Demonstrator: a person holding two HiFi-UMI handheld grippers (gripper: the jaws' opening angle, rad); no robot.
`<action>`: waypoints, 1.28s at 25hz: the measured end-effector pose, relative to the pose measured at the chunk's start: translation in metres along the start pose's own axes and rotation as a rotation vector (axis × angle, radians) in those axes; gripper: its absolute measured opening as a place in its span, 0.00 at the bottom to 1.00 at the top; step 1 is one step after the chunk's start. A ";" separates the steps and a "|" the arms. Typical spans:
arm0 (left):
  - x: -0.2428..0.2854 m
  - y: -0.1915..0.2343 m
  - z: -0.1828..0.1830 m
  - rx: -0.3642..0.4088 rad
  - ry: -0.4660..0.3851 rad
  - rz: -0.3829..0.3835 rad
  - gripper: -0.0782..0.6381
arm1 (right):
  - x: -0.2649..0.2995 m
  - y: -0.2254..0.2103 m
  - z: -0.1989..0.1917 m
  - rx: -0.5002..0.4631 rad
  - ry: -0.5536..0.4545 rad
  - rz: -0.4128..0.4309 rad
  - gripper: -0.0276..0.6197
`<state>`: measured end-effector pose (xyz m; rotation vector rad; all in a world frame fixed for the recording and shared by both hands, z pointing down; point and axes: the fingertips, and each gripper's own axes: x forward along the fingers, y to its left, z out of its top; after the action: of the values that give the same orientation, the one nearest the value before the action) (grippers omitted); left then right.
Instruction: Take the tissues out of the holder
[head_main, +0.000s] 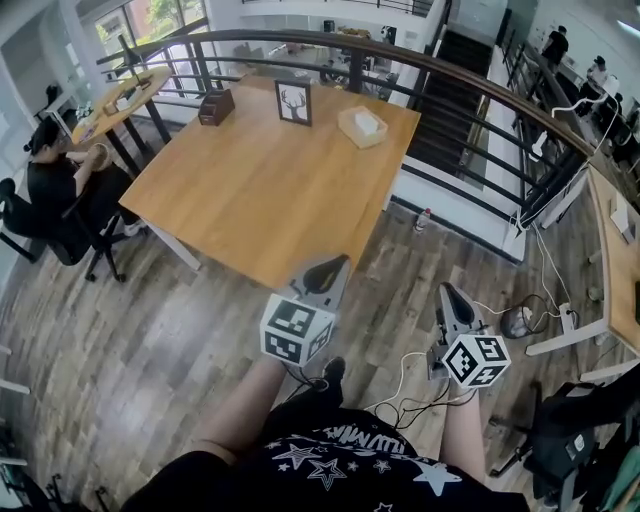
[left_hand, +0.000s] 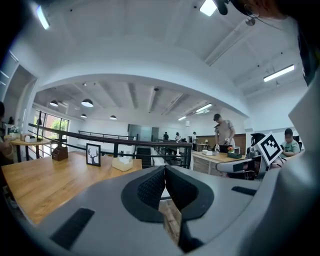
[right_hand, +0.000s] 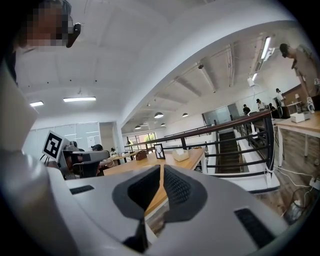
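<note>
A pale wooden tissue holder (head_main: 362, 126) with white tissue showing at its top stands near the far right corner of the wooden table (head_main: 250, 200). It also shows small in the left gripper view as the tissue holder (left_hand: 122, 163), and in the right gripper view as the tissue holder (right_hand: 180, 155). My left gripper (head_main: 335, 263) is over the table's near edge, far short of the holder, its jaws shut on nothing. My right gripper (head_main: 445, 291) hangs over the floor to the right of the table, also shut and empty.
A framed deer picture (head_main: 293, 102) and a dark wooden box (head_main: 216, 106) stand at the table's far edge. A dark railing (head_main: 470, 90) curves behind it, with stairs beyond. A person sits at the left (head_main: 55, 185). Cables (head_main: 520, 320) lie on the floor by a desk (head_main: 615, 260).
</note>
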<state>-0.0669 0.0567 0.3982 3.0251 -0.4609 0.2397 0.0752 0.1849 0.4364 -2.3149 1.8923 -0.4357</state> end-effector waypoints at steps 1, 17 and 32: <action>0.010 0.008 0.001 -0.008 -0.001 0.004 0.13 | 0.011 -0.004 0.003 -0.002 0.003 0.003 0.09; 0.137 0.091 0.021 -0.049 -0.010 -0.015 0.13 | 0.140 -0.060 0.039 -0.008 0.040 -0.006 0.09; 0.184 0.144 0.025 -0.086 0.000 -0.030 0.13 | 0.196 -0.076 0.052 0.007 0.059 -0.043 0.09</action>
<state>0.0663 -0.1360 0.4112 2.9463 -0.4149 0.2119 0.1969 0.0054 0.4364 -2.3683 1.8663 -0.5206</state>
